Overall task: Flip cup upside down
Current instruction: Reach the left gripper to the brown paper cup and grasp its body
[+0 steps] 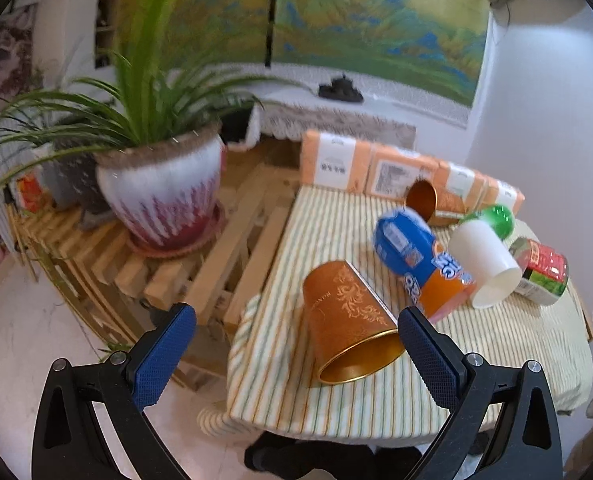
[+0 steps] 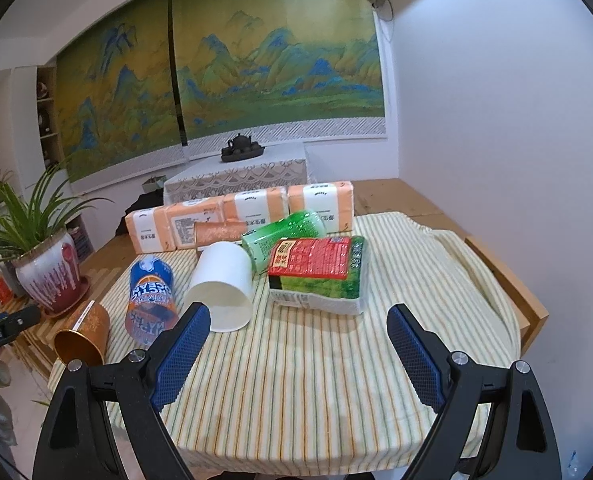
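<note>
Cups and packets tipped over on a striped tabletop, both tongs spread and empty.

Soft ribbed cloth in pale yellow and green stripes across the tabletop (image 2: 336, 380); along its far edge, a row of blocky orange-and-white tissue packs (image 2: 240, 216). Nearer, a squarish plastic-wrapped packet (image 2: 316, 276) in red and green, a glossy blue-and-orange cup (image 2: 151, 296) and a plain white paper cup (image 2: 224, 284), both on their sides. At the near left corner, lying on its side, an orange cup (image 1: 346, 324) with embossed gold scrollwork and a shiny gold lining (mouth toward the camera). Left tongs (image 1: 296, 352) level, wide apart, straddling that cup without touching. Right tongs (image 2: 298, 354) likewise parted, hovering over bare cloth.
</note>
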{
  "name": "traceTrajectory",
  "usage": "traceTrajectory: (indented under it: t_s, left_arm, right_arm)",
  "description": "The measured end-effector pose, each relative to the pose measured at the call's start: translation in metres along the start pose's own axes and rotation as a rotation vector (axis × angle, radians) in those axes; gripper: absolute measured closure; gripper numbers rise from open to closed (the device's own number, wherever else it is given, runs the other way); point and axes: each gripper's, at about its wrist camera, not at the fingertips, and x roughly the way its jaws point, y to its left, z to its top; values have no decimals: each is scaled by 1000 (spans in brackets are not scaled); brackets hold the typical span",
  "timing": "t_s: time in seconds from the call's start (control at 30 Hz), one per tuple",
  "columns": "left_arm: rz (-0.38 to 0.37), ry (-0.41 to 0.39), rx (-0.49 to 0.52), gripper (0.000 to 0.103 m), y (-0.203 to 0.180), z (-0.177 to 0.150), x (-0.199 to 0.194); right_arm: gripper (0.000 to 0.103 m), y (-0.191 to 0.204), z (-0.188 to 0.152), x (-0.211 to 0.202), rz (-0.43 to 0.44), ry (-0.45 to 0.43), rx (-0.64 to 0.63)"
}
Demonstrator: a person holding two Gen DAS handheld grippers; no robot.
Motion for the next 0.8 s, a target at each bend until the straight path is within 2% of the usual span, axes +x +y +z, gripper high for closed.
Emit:
traceTrajectory:
  t_s: [0.27,0.4,0.53,0.73,0.8]
  left_arm:
    - [-99,175,-28,1,-15,15,41]
    - [-131,258,-75,13,-15,25,60]
    - [-138,339,-87,16,-15,32,81]
    - [-211,487,-166,24,-6,28,112]
    - [-234,513,-187,28,-4,25,117]
  right_arm:
    - [15,-3,-6,2,1,9,11]
    - [16,-6,-9,1,-2,9,14]
    - [16,-8,-11,-2,-6,-3,23]
    - [15,-15,-12,-3,-14,-12,42]
    - [16,-17,-11,-2,-16,-13,45]
